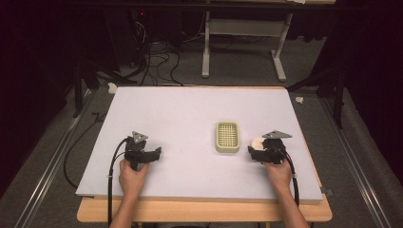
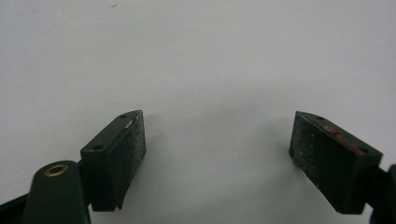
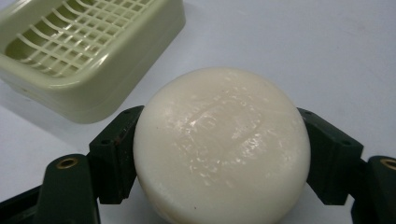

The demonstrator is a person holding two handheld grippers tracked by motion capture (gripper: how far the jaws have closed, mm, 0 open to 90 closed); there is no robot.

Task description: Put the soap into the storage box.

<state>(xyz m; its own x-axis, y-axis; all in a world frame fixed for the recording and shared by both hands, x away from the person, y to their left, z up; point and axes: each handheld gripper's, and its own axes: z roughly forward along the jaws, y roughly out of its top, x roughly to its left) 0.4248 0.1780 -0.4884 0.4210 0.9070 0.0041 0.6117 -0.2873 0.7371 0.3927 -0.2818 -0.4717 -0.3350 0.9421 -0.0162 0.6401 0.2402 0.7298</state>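
A round, cream-white bar of soap (image 3: 222, 144) sits between the two black jaws of my right gripper (image 3: 219, 126), and both pads press against its sides. From above, the soap (image 1: 257, 141) and right gripper (image 1: 256, 148) are at the table's right, just right of a pale green soap dish (image 1: 227, 136) with a grid floor. The dish (image 3: 98, 95) lies empty to the upper left of the soap, a little apart from it. My left gripper (image 1: 157, 153) rests at the table's left; its jaws (image 2: 217, 135) stand wide apart with only bare table between them.
A white board (image 1: 190, 109) covers the wooden table. The person's hands come in from the front edge. Behind the table are a metal table frame (image 1: 244, 47) and cables on the grey floor.
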